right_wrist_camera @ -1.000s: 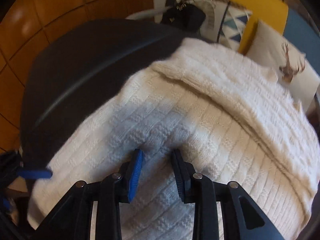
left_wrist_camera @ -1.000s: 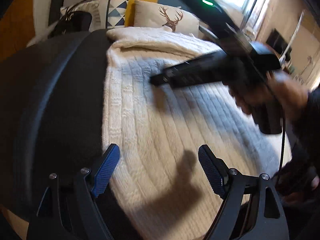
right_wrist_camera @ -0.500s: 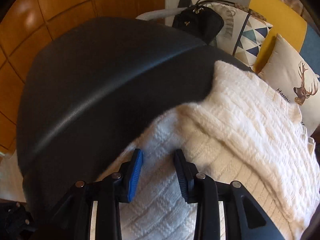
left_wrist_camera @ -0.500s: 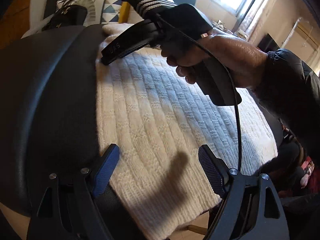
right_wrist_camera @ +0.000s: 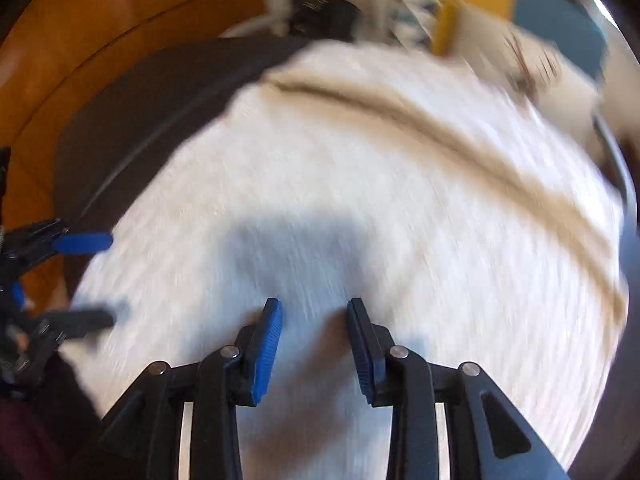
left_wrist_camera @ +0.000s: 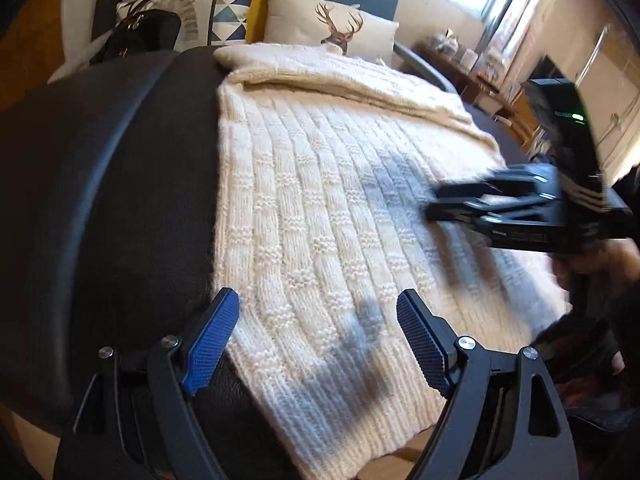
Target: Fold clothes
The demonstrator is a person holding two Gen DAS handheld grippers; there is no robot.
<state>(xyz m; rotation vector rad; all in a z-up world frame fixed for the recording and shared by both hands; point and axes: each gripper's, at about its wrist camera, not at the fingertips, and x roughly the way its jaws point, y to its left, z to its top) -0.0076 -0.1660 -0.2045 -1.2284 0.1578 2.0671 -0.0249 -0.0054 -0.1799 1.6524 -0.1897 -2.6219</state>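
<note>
A cream knitted sweater [left_wrist_camera: 320,220] lies spread flat over the dark round tabletop [left_wrist_camera: 100,200], reaching its near edge. The left hand-held gripper [left_wrist_camera: 318,344] hovers at that edge, jaws spread wide and empty. The right hand-held gripper [right_wrist_camera: 314,344] hangs over the knit, jaws partly parted, gripping nothing.

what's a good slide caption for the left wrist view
Open left claw poised over a cream knit sweater on a dark table, right claw alongside.
</note>
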